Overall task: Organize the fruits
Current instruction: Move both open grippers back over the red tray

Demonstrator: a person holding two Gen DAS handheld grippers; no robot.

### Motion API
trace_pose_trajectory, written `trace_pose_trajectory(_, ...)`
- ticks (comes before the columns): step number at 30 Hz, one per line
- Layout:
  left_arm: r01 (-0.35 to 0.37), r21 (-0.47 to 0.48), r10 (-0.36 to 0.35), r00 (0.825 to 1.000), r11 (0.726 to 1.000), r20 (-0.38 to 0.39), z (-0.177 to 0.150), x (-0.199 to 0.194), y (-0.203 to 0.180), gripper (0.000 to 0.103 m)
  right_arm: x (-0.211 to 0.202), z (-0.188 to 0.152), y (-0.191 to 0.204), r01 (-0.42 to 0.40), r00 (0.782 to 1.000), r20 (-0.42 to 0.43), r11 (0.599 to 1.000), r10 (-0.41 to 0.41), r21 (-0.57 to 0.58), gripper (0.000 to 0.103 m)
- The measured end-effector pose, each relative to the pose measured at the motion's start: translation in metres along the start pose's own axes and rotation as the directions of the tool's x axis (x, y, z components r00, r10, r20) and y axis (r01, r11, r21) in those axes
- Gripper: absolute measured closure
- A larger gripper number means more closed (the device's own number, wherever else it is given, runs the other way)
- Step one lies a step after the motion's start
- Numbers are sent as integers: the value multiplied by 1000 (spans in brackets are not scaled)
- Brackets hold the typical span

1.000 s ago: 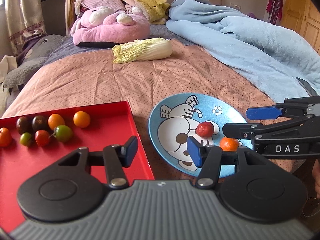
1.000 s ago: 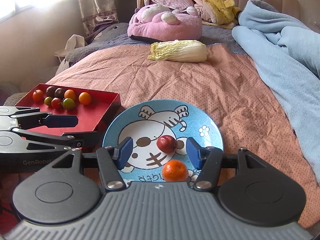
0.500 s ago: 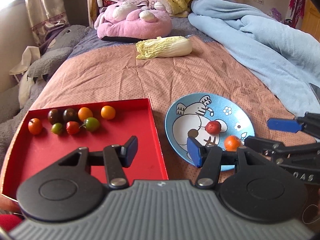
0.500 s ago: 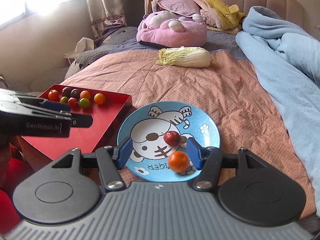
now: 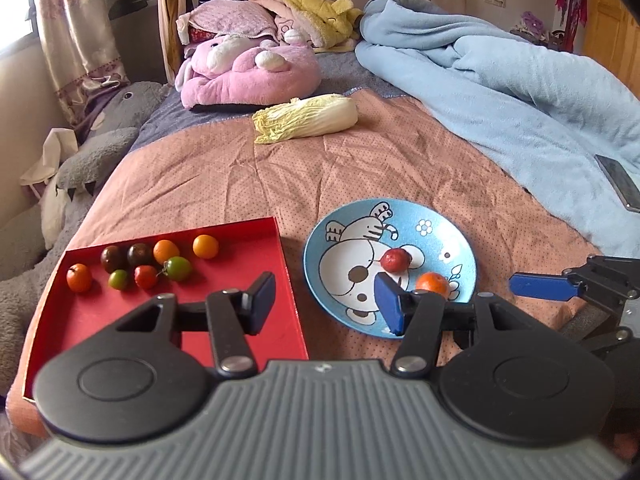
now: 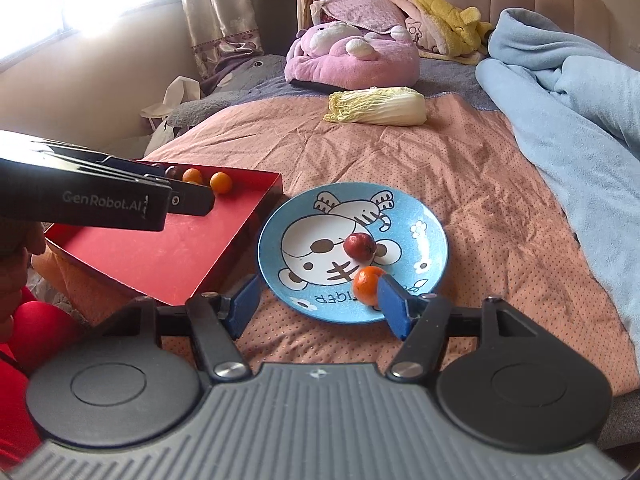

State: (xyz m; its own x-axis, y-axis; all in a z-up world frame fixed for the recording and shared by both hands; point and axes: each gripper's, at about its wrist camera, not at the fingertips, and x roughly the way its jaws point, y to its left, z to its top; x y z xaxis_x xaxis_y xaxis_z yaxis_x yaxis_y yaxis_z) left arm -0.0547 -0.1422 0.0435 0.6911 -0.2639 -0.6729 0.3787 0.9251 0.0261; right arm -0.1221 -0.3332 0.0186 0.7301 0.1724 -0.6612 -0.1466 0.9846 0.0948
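A red tray [image 5: 240, 272] on the bed holds several small tomatoes [image 5: 176, 268] in orange, red, green and dark colours. To its right a blue cartoon plate [image 5: 448, 236] carries a dark red fruit [image 5: 396, 260] and a small orange [image 5: 432, 283]. My left gripper [image 5: 326, 302] is open and empty, hovering above the gap between tray and plate. My right gripper [image 6: 318, 306] is open and empty, above the plate's near rim [image 6: 332, 318], with the orange [image 6: 366, 285] beside its right finger. The red fruit [image 6: 360, 245] lies mid-plate.
A napa cabbage [image 5: 308, 118] lies farther up the bed. A pink plush [image 5: 248, 72] and yellow blanket sit at the headboard. A light blue duvet [image 5: 520, 92] covers the right side, with a phone [image 5: 618, 186] on it. A grey plush [image 5: 92, 148] lies left.
Both grippers have pulled back and risen, so tray and plate look smaller and farther. The left gripper has swung left in the right wrist view. Fruits have not moved.
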Motion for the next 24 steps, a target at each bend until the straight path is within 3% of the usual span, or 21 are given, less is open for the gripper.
trace_pose_trajectory(7,15,51,-14,1000,999,-8,-8,11,17,46,12,0,10,3,1000,-5,1000,-3,-2,33)
trace_pose_trajectory(10,15,30,-15,1000,999,-27,-9,20,31,46,21,9,17,-9,1000,-9,1000,8,-9,33)
trace_pose_trajectory(24,-87,-30,87,996,996,-21,-18,45,114,46,92,62,72,-98,995,-23,992,96,-75,32)
